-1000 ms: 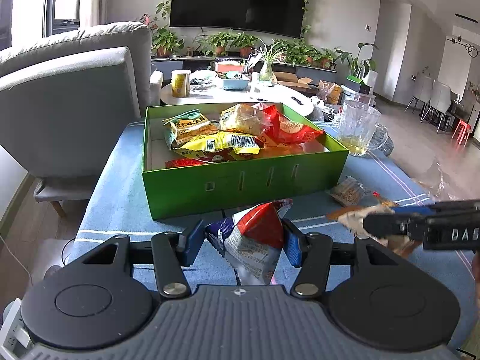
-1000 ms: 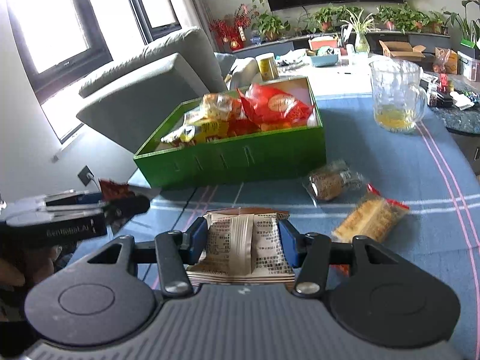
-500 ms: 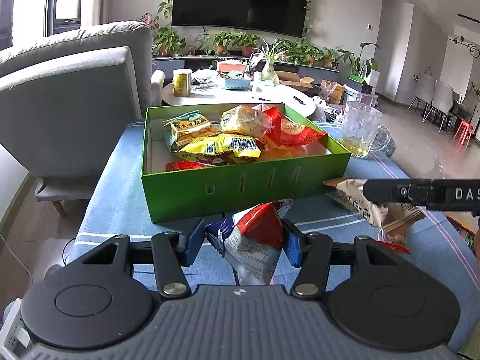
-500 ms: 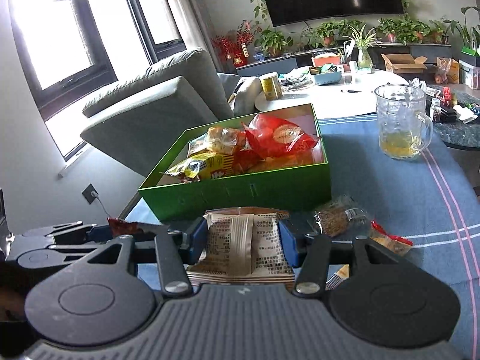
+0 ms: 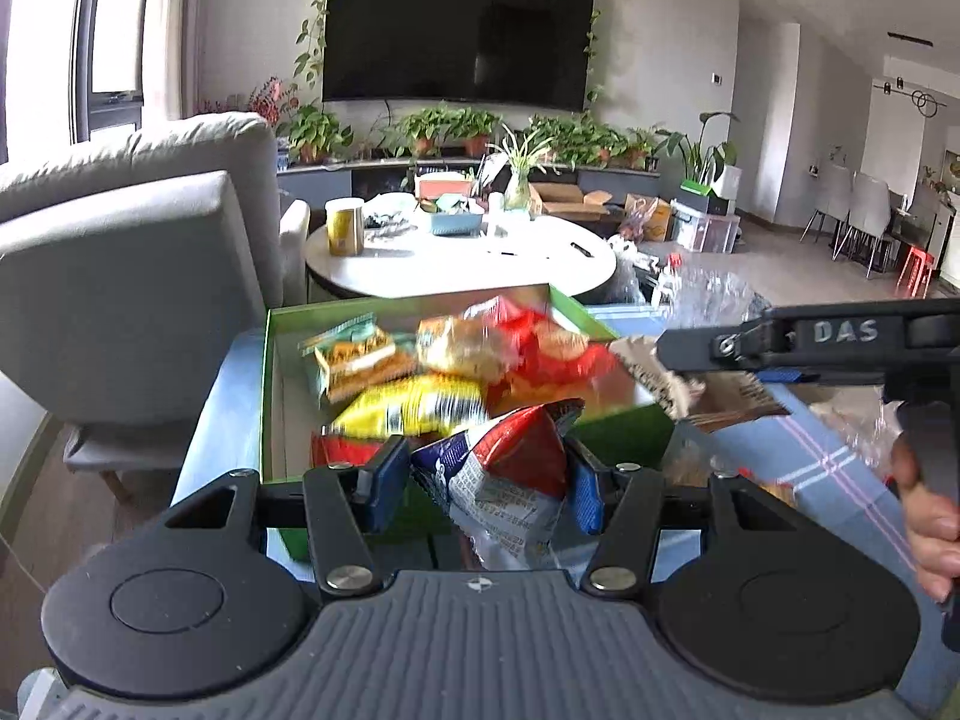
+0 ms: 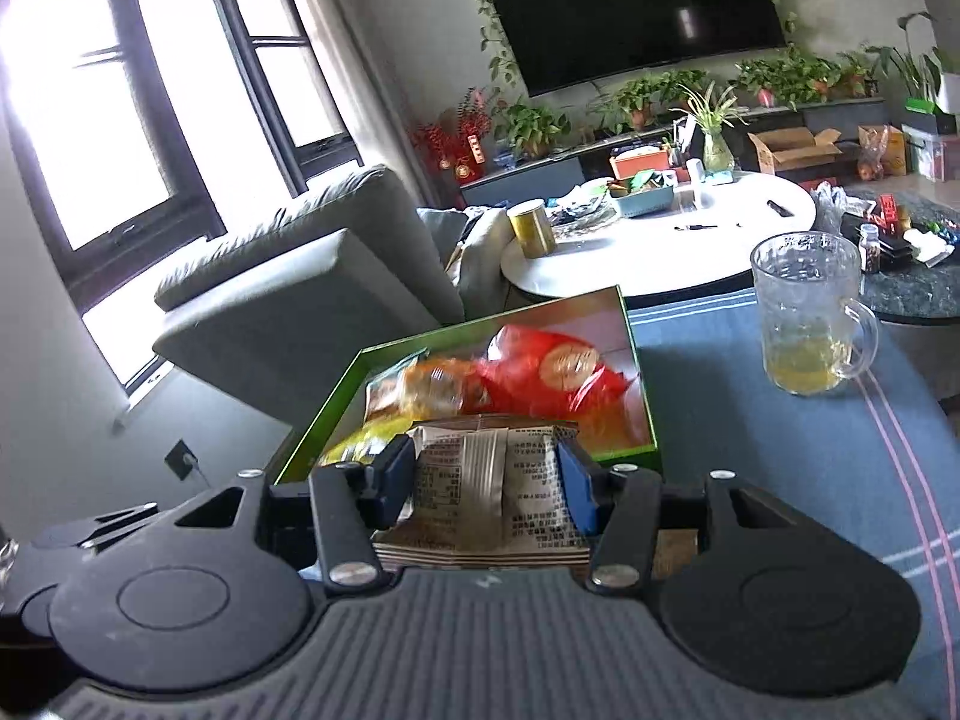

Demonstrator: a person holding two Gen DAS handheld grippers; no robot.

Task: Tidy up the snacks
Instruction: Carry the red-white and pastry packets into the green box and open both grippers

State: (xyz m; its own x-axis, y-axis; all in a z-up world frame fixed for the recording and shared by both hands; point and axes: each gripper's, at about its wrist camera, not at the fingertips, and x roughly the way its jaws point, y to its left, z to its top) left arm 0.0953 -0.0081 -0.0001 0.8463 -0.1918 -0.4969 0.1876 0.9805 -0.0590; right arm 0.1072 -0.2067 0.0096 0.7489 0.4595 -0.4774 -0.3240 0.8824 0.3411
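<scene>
My left gripper [image 5: 483, 483] is shut on a red, white and blue snack bag [image 5: 510, 468], held over the near edge of the green box [image 5: 267, 396]. My right gripper [image 6: 486, 483] is shut on a beige snack packet [image 6: 489, 477], held above the box's near wall [image 6: 651, 420]. The right gripper also shows in the left wrist view [image 5: 678, 360], with its packet [image 5: 666, 384] over the box's right side. The box holds several snack bags: yellow [image 5: 414, 405], red [image 6: 552, 372] and orange [image 5: 462, 348].
A glass mug [image 6: 807, 312] with a little yellow liquid stands right of the box on the blue tablecloth [image 6: 780, 450]. A grey armchair [image 5: 120, 276] is to the left. A cluttered round white table [image 5: 462, 255] stands behind.
Both grippers have risen and moved forward with their snacks, from in front of the box to over its near edge. The right gripper has swung left toward the box.
</scene>
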